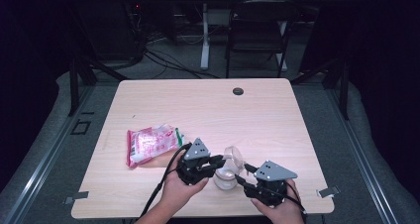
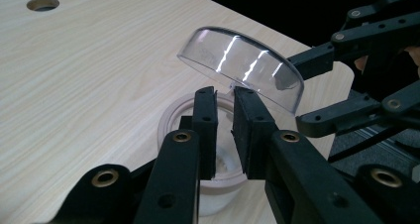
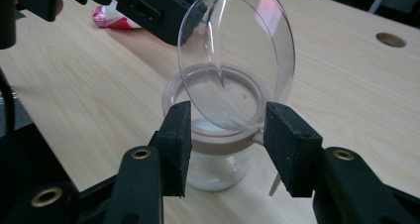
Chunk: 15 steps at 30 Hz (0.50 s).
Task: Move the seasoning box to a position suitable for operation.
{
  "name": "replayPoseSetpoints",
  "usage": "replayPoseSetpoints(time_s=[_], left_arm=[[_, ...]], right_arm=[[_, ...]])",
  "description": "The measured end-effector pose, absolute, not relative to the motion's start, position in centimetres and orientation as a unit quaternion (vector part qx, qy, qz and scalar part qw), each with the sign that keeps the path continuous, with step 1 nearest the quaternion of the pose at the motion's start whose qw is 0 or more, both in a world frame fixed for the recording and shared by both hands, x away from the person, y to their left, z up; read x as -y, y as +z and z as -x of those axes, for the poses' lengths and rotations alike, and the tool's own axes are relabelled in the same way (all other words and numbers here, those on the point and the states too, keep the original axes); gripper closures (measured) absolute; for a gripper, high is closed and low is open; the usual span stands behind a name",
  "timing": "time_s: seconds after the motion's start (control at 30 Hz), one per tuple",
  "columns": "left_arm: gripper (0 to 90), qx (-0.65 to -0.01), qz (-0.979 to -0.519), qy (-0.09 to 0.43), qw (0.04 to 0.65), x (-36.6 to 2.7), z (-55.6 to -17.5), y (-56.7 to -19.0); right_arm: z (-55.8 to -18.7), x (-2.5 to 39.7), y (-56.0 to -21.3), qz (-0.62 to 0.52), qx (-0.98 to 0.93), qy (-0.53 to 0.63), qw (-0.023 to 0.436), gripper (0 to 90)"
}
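Observation:
A small clear jar (image 1: 224, 180) with a pinkish collar (image 3: 218, 140) stands near the table's front edge. Its clear round lid (image 1: 236, 156) is tipped up on one side, almost upright. My left gripper (image 2: 225, 96) comes in from the jar's left and is shut on a small clear tab at the lid's edge (image 2: 233, 87). The right gripper (image 3: 233, 122) is open, with one jaw on each side of the jar's collar, and I cannot tell if they touch it. White material lies in the jar's bottom (image 3: 213, 172).
A pink and white snack packet (image 1: 151, 143) lies on the table (image 1: 208, 110) left of the grippers. A cable hole (image 1: 238, 91) sits near the table's far edge. A dark chair (image 1: 257, 26) and a white table leg stand beyond the table.

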<state>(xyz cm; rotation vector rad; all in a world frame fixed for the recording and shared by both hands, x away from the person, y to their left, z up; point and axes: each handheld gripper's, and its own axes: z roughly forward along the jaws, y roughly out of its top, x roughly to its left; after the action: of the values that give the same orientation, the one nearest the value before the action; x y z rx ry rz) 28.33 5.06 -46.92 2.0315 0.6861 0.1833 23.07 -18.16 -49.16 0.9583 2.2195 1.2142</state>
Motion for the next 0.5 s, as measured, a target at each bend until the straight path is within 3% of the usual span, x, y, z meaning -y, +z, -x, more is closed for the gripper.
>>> replayPoseSetpoints(time_s=[0.5], left_arm=[[68.4, -0.300, -0.834, 0.077, 0.458, -5.0, -29.0, -48.6]], right_arm=[[-23.3, 17.9, -49.3, -0.348, -0.798, 0.442, 0.218, 54.4]])
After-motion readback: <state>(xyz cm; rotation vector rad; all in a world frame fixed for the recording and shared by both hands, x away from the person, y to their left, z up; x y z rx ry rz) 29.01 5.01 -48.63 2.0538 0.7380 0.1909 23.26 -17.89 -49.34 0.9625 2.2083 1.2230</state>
